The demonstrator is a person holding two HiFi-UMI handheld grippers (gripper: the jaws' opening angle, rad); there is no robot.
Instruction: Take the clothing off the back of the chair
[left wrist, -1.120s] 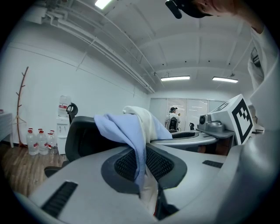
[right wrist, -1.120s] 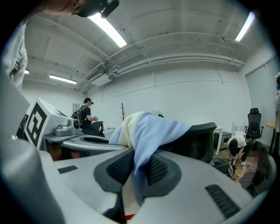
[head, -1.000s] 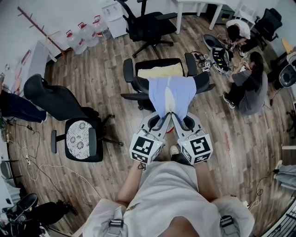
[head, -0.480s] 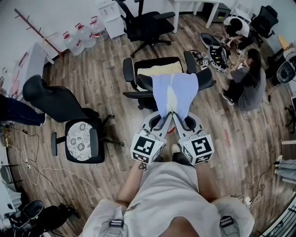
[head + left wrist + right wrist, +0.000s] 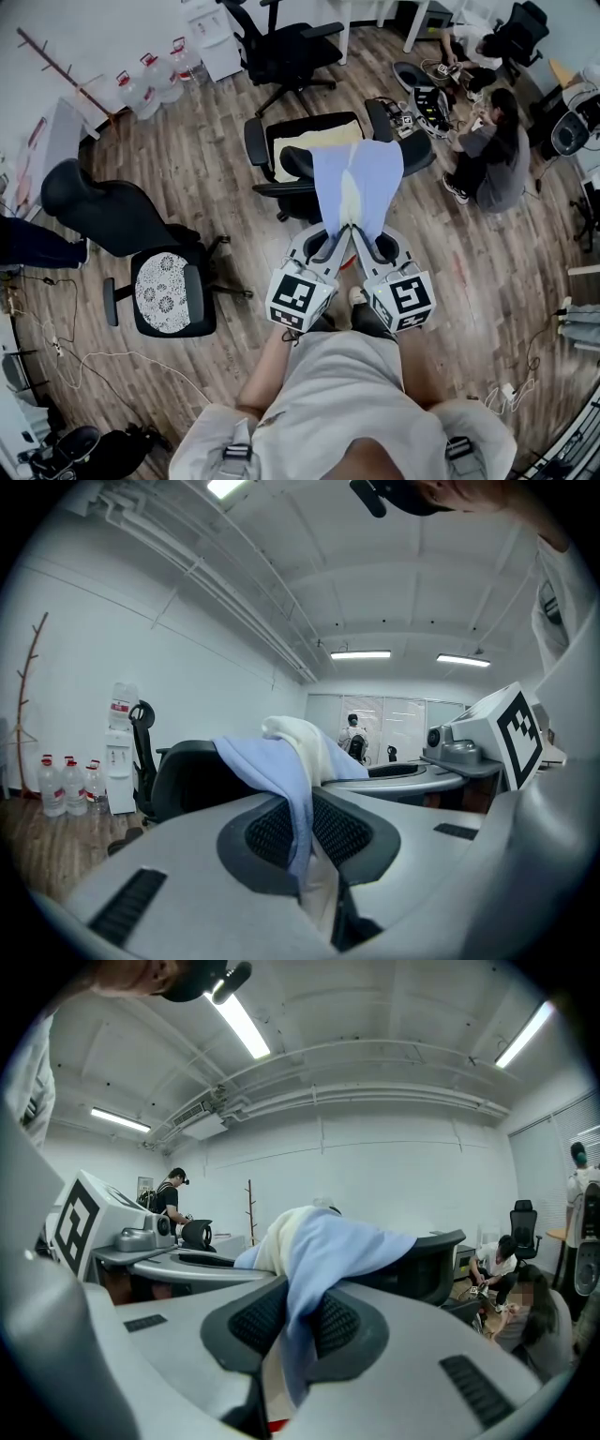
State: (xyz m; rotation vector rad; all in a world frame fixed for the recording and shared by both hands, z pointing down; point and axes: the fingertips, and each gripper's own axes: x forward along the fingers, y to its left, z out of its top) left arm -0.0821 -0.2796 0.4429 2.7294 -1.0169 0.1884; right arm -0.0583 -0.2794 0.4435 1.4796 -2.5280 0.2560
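**Operator:** Where's the clothing from my hands right now?

**Spotter:** Your left hand-held gripper (image 5: 335, 236) and your right hand-held gripper (image 5: 362, 236) sit just beside each other. Each has its jaws pinched nearly closed on the near hem of the clothing (image 5: 357, 187). In both gripper views the pale blue cloth runs straight down into the narrow slot between the jaws, so you have hold of it on both sides.

**Operator:** And the rest of it?

**Spotter:** It's straight ahead of you. The far part is draped over the top of the chair back (image 5: 419, 155), and in the gripper views that part sits higher than your jaws. From there the cloth comes toward you as one long strip, so its long axis runs from the backrest to your grippers. Neither hand is nearer, because both are at the same end.

**Operator:** So which way do I go?

**Spotter:** As I judge it, go back toward yourself along that axis, lifting enough for the draped part to clear the top edge. Pull evenly with both hands, because a sideways tug would probably just slide the cloth along the backrest.
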